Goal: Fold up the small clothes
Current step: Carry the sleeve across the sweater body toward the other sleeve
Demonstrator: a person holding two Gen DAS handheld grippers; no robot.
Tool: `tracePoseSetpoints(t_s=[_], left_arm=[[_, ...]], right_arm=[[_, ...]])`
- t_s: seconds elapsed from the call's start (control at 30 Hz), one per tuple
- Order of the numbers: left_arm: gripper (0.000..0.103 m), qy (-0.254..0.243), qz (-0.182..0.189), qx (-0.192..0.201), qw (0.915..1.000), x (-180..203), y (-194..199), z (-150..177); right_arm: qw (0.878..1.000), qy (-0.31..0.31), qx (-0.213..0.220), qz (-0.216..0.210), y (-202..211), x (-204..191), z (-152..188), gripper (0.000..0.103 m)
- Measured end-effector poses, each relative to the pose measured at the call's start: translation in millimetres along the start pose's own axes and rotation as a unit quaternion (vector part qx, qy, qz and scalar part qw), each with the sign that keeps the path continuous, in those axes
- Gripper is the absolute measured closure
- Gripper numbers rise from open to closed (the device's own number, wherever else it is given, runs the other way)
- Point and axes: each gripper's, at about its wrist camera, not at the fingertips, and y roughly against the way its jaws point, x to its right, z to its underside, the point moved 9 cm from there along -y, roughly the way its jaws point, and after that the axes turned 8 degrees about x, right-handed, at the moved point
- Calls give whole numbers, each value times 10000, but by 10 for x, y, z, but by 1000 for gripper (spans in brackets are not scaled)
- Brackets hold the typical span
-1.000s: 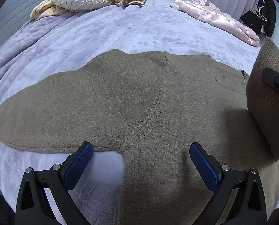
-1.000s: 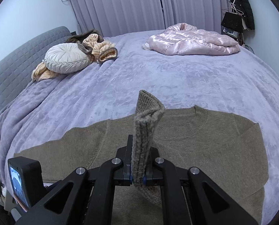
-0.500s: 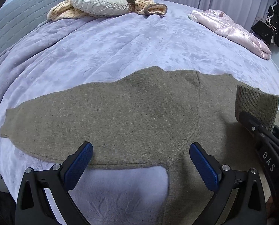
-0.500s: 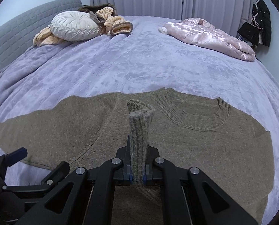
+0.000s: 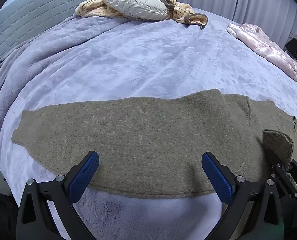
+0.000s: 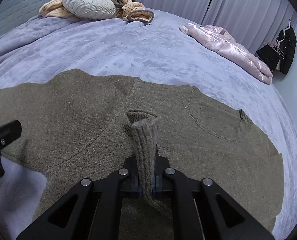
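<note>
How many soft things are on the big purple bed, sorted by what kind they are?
Brown knit sweaters: 1, the sweater, whose cuff is pinched in the right gripper
Pink shiny puffer jackets: 1, the jacket
Round pleated cushions: 1, the cushion
Striped peach garments: 1, the bundle around the cushion
Total: 4, on the purple blanket

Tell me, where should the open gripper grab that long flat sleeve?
Probably at the cuff end of the outstretched sleeve. It lies flat on the blanket, so the open left hand-held gripper should come down from above and pinch its free end. The right hand-held gripper already holds the other cuff.
</note>
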Motion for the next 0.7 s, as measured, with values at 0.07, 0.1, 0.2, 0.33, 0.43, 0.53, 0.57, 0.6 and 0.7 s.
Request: tracePoseSetpoints(t_s=[0.07,0.1,0.2,0.33,0.43,0.53,0.57,0.6,0.7], left_arm=[[0,48,-41,-4,10000,-84,-23,-8],[0,66,-54,-9,10000,-119,-32,-7],[0,139,-111,-22,9998,-249,-69,-16],[0,259,-176,-8,9995,-436,-84,-42],[0,354,-230,16,9991,-586,-88,-70],[0,413,-285,20,9987,-724,-98,-97],[0,433,-310,23,9986,-774,-101,-105],[0,444,-331,28,9985,-809,-99,-108],[0,527,-371,27,9979,-947,-96,-116]], right_arm=[[9997,189,-11,152,-7,-36,3,96],[9992,309,-20,255,-11,-53,6,96],[9957,721,-64,570,-39,-132,26,95],[9885,1209,-64,912,-51,-234,43,94],[9836,1420,-68,1109,-60,-279,44,93],[9779,1620,-70,1319,-60,-316,43,93],[9762,1688,-68,1361,-60,-337,43,93],[9741,1759,-71,1423,-58,-356,42,93],[9683,1951,-60,1557,-54,-425,32,92]])
